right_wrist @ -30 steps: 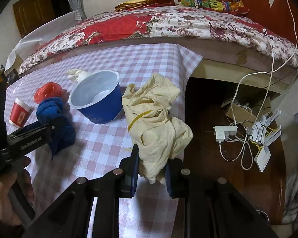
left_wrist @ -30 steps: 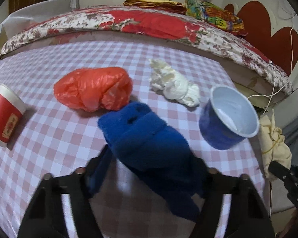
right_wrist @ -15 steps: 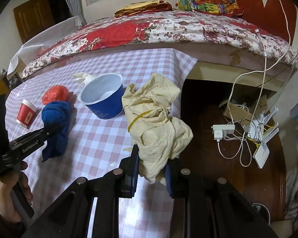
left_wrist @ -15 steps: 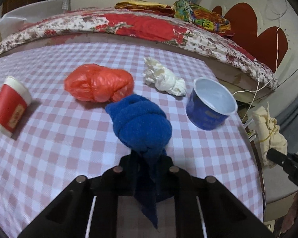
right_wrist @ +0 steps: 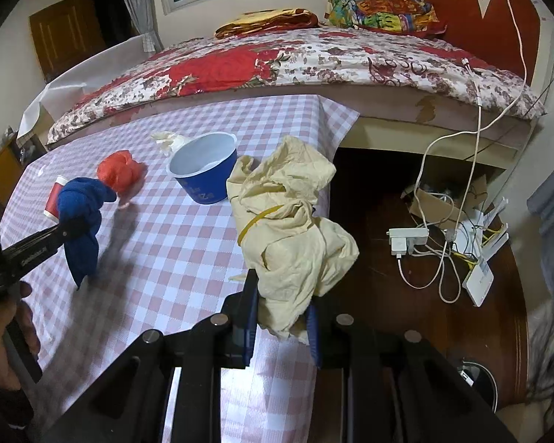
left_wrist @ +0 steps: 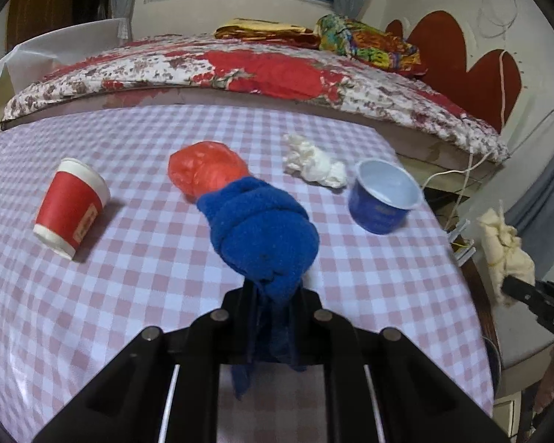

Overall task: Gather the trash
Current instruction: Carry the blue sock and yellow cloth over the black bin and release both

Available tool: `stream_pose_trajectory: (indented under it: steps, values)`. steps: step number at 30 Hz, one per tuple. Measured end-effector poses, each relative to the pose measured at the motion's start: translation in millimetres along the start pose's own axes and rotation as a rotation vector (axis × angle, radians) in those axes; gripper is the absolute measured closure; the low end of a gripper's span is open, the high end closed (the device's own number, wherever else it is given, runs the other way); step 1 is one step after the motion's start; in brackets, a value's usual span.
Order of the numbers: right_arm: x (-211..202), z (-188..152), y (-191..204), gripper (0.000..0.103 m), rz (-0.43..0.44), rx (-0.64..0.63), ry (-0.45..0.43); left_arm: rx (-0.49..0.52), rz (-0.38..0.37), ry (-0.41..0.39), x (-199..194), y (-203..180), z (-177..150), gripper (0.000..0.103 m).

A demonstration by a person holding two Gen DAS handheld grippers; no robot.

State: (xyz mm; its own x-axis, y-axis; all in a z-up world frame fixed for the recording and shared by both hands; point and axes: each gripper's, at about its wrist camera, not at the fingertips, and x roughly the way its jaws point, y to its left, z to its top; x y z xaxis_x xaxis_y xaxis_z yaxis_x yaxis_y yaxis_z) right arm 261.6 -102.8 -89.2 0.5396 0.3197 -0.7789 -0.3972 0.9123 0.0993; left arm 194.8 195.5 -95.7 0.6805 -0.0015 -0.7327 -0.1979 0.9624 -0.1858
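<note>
The left gripper (left_wrist: 273,297) pinched a knotted, fuzzy blue cloth (left_wrist: 262,232); the right gripper (right_wrist: 282,317) clamped a crumpled cream cloth bundle (right_wrist: 291,229).

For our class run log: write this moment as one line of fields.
left gripper: shut on blue cloth | right gripper: shut on yellow cloth | both cloths: lifted off table

On the counter (left_wrist: 136,280), seen from the left wrist, the paper cup (left_wrist: 70,208) lies tipped at ten o'clock, the plastic bag (left_wrist: 203,170) at twelve, the crumpled tissue (left_wrist: 314,162) at one, and the bowl (left_wrist: 384,199) at two; the bed (left_wrist: 262,70) stands behind them
</note>
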Motion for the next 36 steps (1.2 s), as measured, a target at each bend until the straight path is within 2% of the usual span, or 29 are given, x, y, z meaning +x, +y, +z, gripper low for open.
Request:
stream_pose_trajectory:
  steps: [3,5,21,36]
  values:
    - [-5.6,-5.6,0.4,0.079,0.001,-0.002,0.0,0.014,-0.035,0.028,-3.4,-5.5,-13.3,0.088]
    - [-8.0,-9.8,2.1,0.079,0.003,-0.008,0.004,0.039,-0.021,0.057,4.1,-9.3,-22.1,0.089]
    - [-51.5,-53.2,-10.8,0.079,-0.02,0.013,-0.011,0.111,-0.084,0.033,-22.4,-71.4,-48.5,0.089]
    - [-87.9,-93.9,-56.5,0.079,-0.057,0.107,-0.031,0.237,-0.163,0.031,-34.5,-147.7,-62.5,0.089]
